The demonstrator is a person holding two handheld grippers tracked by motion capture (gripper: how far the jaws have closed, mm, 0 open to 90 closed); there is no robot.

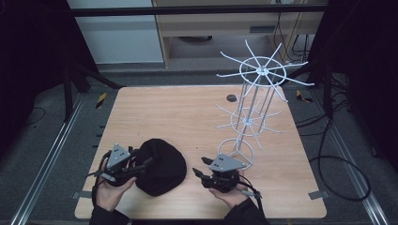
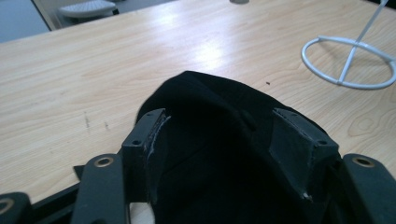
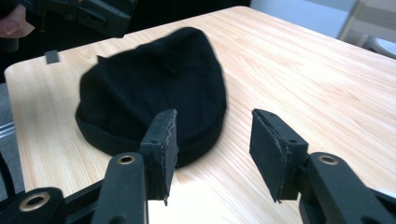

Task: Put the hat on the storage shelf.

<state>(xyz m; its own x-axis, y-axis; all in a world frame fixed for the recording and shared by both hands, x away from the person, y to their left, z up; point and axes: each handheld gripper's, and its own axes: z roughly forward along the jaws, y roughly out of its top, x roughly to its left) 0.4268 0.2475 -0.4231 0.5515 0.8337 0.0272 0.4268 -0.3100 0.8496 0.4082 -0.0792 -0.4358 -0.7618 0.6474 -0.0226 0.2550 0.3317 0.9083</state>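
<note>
A person's two hand-held grippers are working a black knit beanie (image 1: 159,166) lying on the near part of a wooden table (image 1: 187,117), at about seven o'clock from the table's centre. The left gripper (image 1: 141,166) is sitting at the hat's nine o'clock edge, its jaws standing released and straddling the dark fabric; in the left gripper view the beanie (image 2: 219,140) is running up between the two pads (image 2: 156,135), which are not pressing on it. The right gripper (image 1: 198,169) is hanging at the hat's three o'clock side, just clear of it, jaws likewise spread and holding nothing; in the right gripper view the beanie (image 3: 154,88) is lying ahead at roughly eleven o'clock of the jaws, bare wood showing between the fingers (image 3: 163,140). The hat's long axis is running from its folded brim near the right gripper toward its crown, up and away across the table. The left hand is judged the nearer, already over the cloth; the right would need to be closing the gap toward the brim. A white wire rack (image 1: 256,93) is standing at one o'clock of the beanie, well apart, its ring base (image 2: 348,63) resting on the wood.
</note>
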